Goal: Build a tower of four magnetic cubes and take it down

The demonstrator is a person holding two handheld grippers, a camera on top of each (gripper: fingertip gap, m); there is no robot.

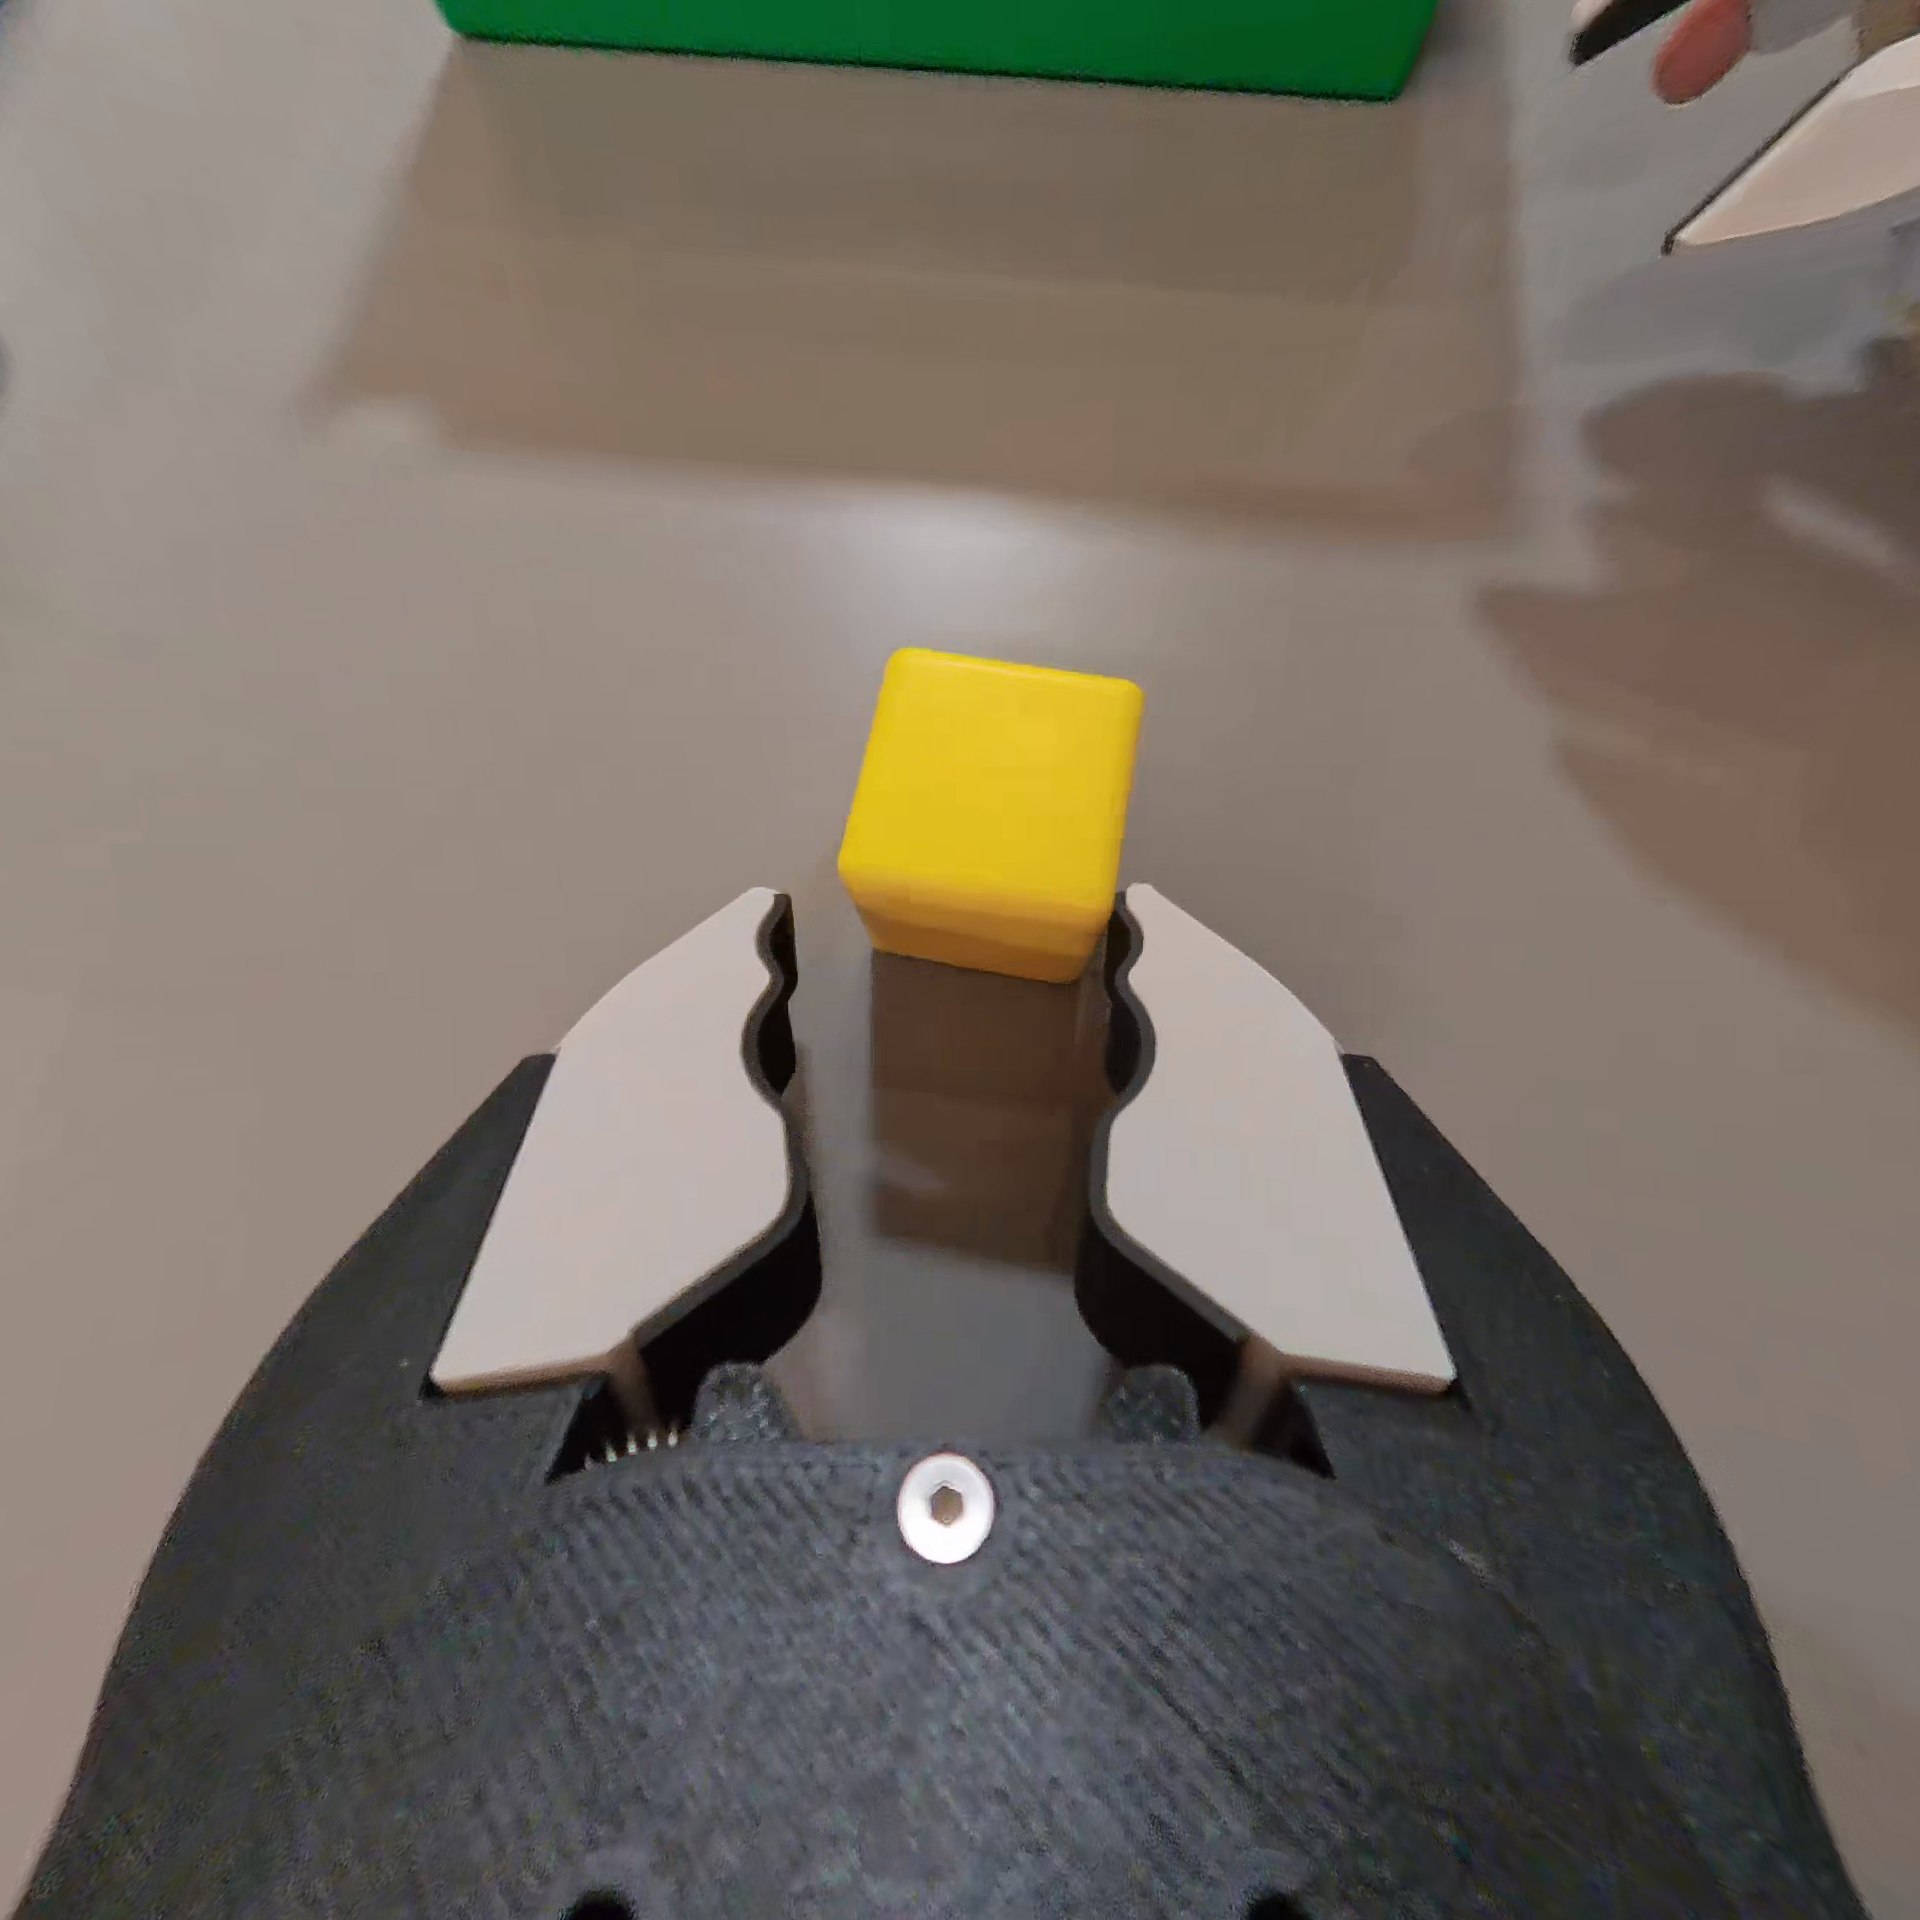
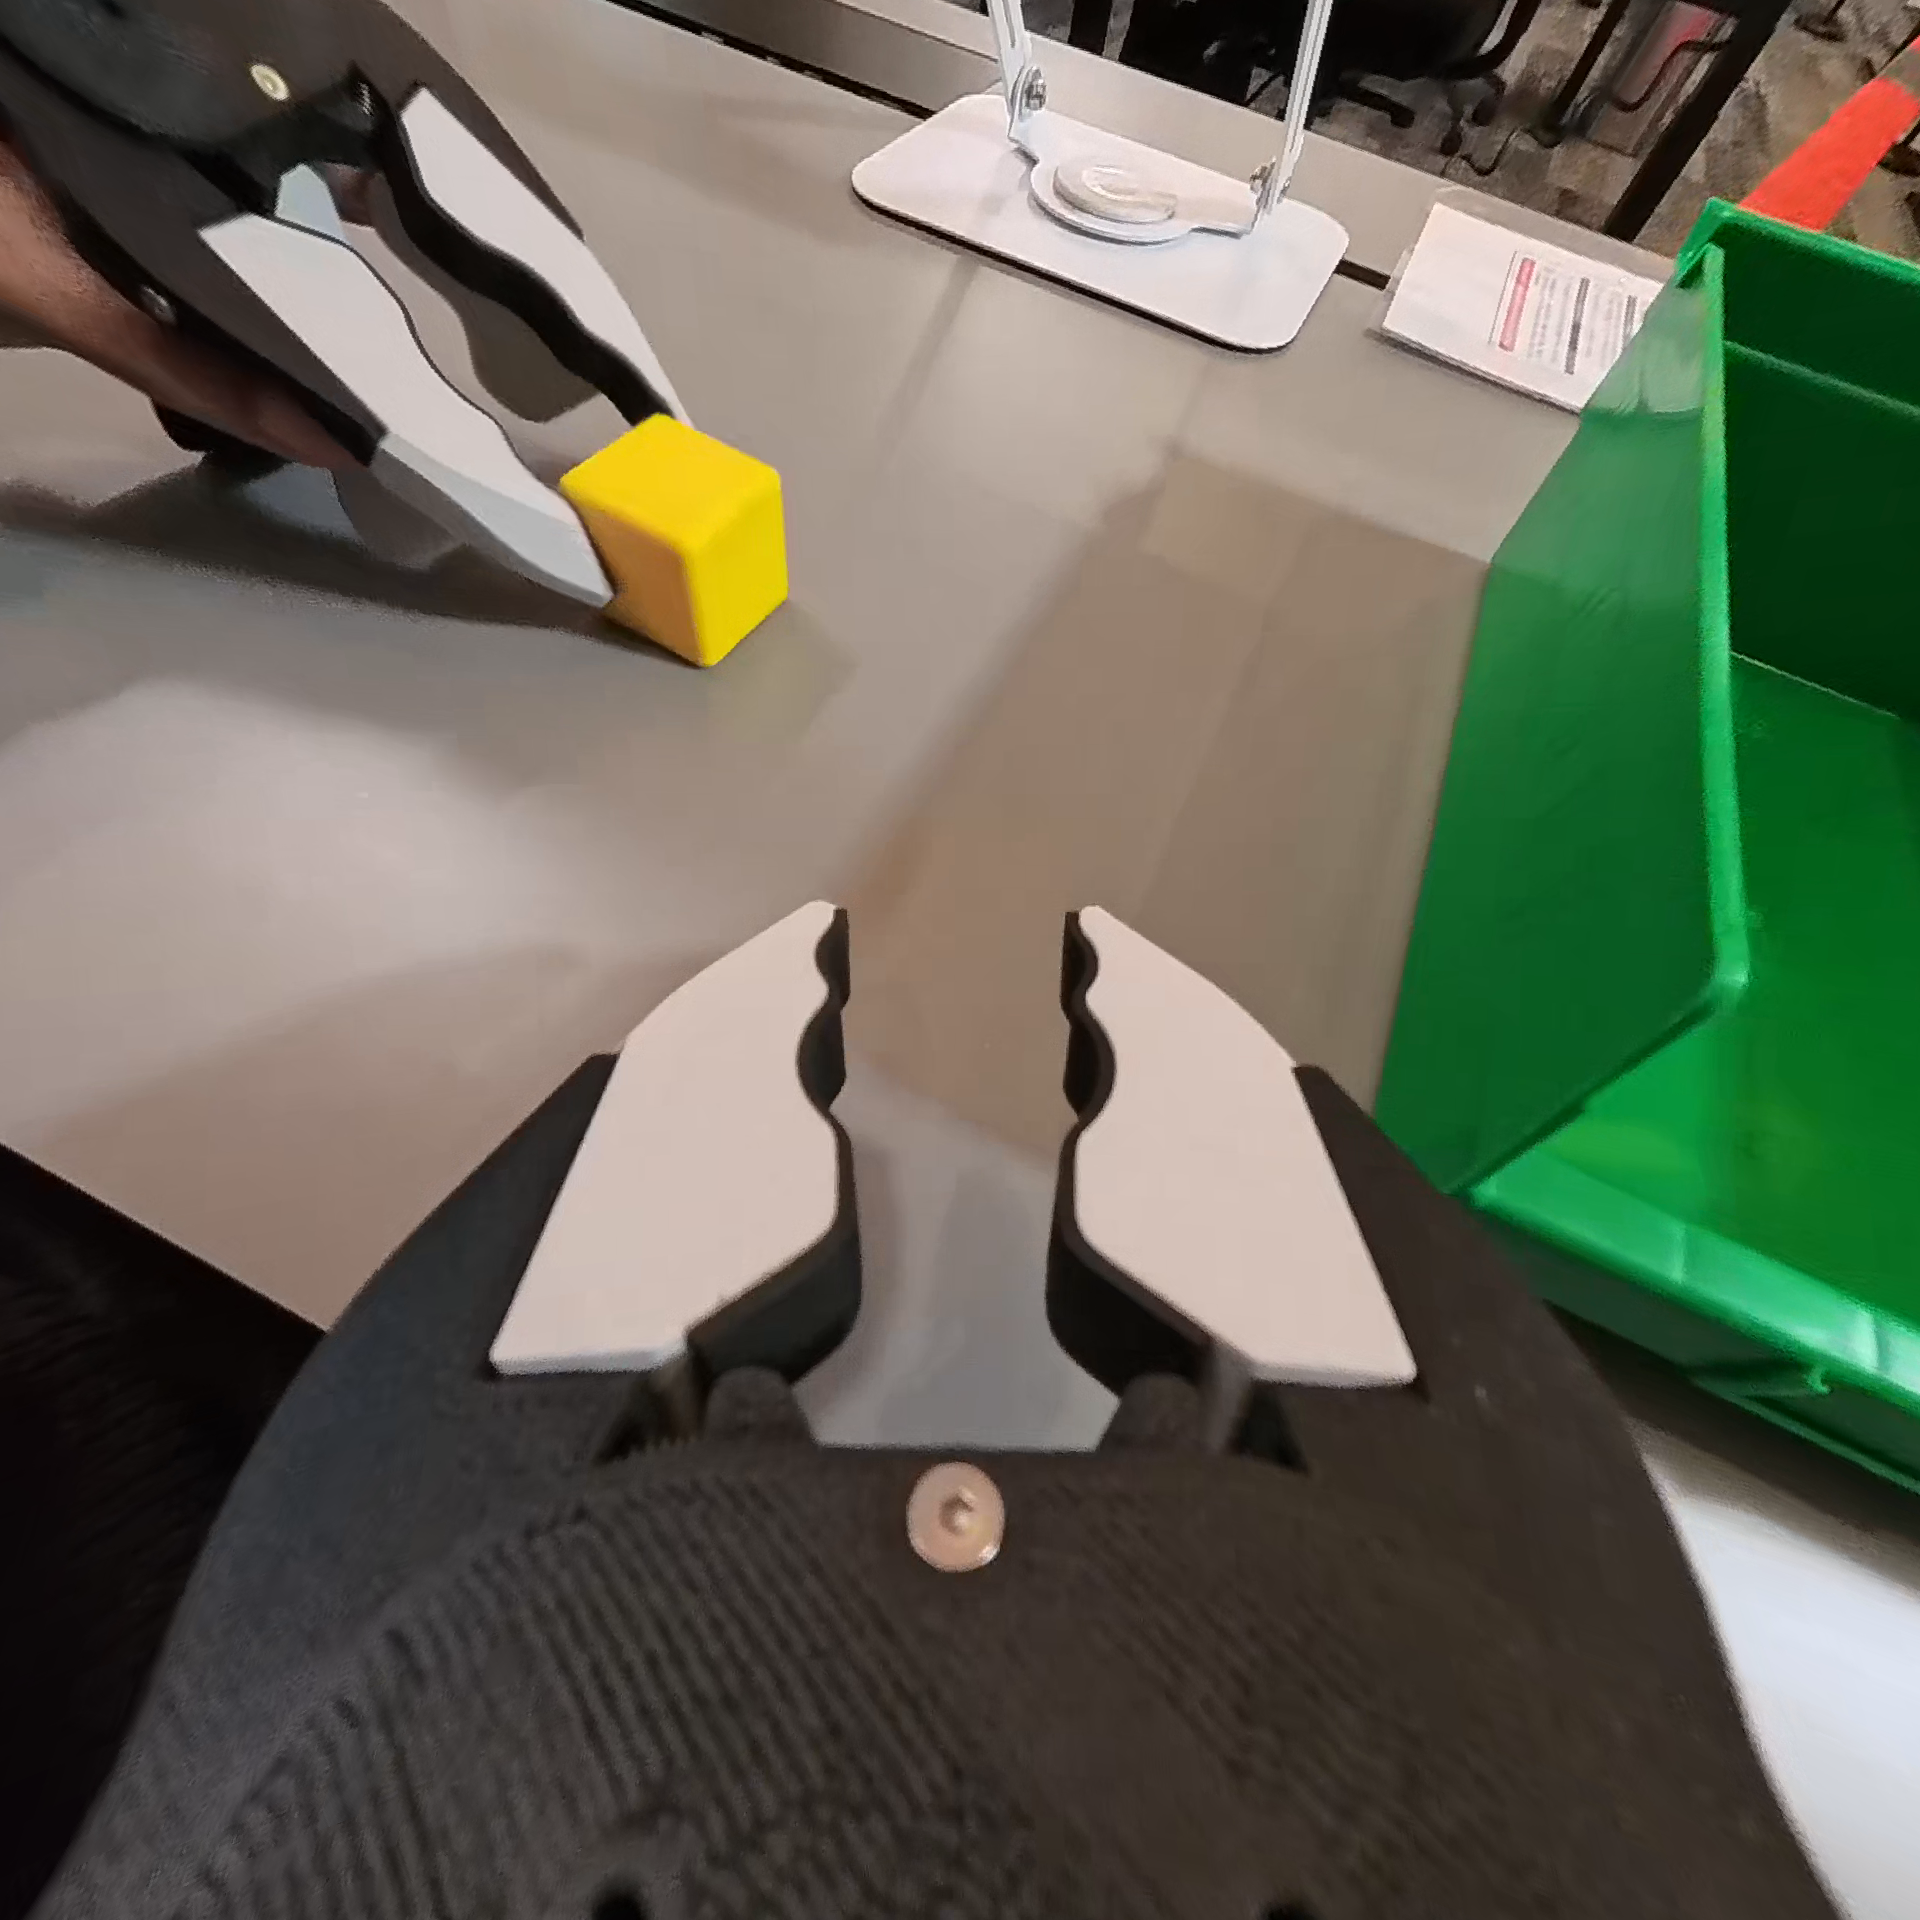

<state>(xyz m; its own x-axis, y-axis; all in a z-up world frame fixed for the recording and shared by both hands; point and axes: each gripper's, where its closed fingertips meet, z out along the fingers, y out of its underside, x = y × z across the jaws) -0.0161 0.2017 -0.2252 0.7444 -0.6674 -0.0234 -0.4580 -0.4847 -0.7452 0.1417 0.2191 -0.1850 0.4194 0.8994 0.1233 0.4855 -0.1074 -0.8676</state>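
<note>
Grey table, empty green bin; both claws agape, left claw at yellow cube.

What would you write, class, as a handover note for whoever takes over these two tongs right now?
Left tongs: open, tips at either side of the near end of the yellow block, not closed on it.
Right tongs: open, empty, over bare table, green bin at their right.
Block stands on the table, outside the bin.
Nothing is gripped or lifted.
</note>
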